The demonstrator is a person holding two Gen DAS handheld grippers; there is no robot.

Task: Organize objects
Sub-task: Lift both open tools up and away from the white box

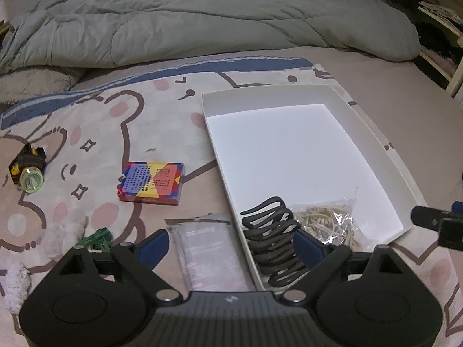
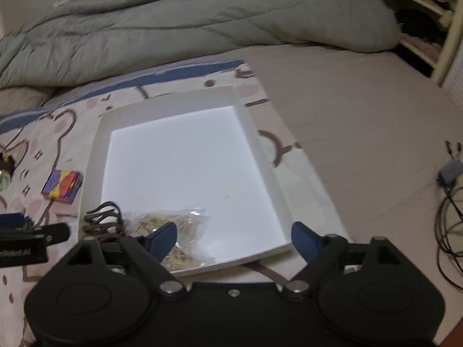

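A white open box [image 1: 220,98] [image 2: 95,150] lies on the bed. In its near corner lie a black wavy coil [image 1: 272,237] [image 2: 101,222] and a clear bag of rubber bands [image 1: 327,219] [image 2: 173,225]. Outside the box, to its left, lie a grey sachet [image 1: 208,257], a colourful card box [image 1: 152,182] [image 2: 62,186], a green clip [image 1: 97,238] and a small flashlight [image 1: 29,170] [image 2: 4,173]. My left gripper [image 1: 231,248] is open and empty, over the sachet and the box's near left wall. My right gripper [image 2: 234,238] is open and empty over the box's near edge.
A grey-green duvet [image 1: 202,20] [image 2: 173,23] is heaped at the back. A cartoon-print blanket [image 1: 101,121] covers the bed under the objects. White fluffy bits [image 1: 17,283] lie at the near left. A charger and cables [image 2: 448,202] lie at the right.
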